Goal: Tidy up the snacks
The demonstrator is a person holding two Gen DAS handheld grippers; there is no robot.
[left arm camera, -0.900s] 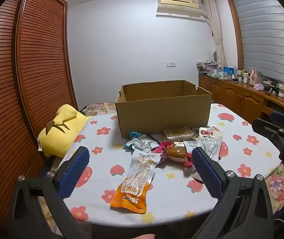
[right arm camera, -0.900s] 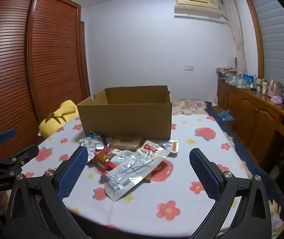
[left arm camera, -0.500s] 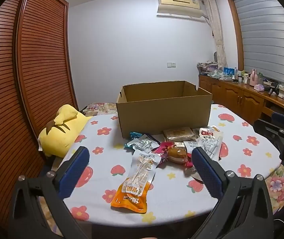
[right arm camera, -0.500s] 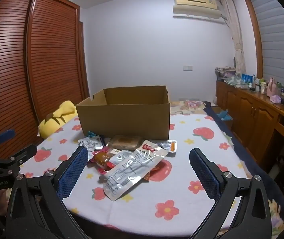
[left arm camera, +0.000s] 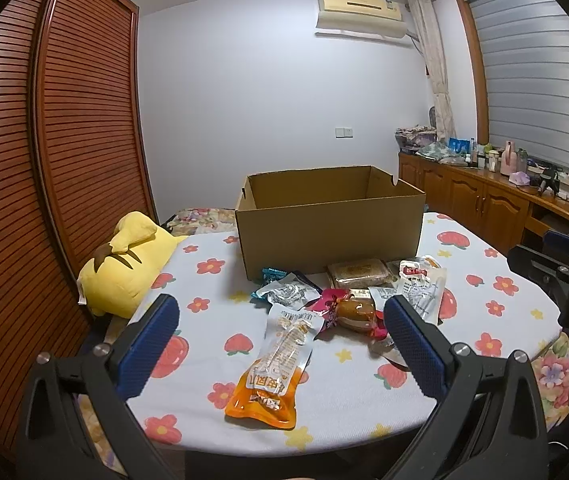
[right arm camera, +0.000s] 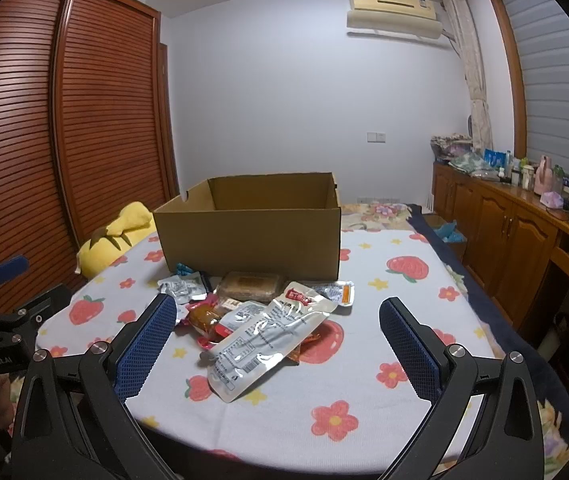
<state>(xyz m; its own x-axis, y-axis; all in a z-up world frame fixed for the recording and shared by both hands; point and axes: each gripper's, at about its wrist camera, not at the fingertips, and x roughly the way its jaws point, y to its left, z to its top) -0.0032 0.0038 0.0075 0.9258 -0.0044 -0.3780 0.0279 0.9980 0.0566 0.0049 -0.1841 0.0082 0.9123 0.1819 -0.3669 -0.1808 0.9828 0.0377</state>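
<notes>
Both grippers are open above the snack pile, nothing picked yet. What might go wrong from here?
The long silver pouch overlaps other packets, so the right gripper may drag neighbours along. The orange pouch lies flat near the table edge; the left gripper might push it off. The cardboard box wall is tall and may catch a carried packet.

The box's (left arm camera: 328, 236) floor lay hidden behind its near wall in both views, so its contents could not be told. Print on the orange packet (left arm camera: 270, 368) and the silver pouch (right arm camera: 264, 340) was too small to read. The brown bun (left arm camera: 354, 312) was partly covered by neighbouring wrappers. Bottles on the sideboard (right arm camera: 524, 216) were too small to identify. The plush (right arm camera: 120, 236) was partly hidden behind the box in the right view.
</notes>
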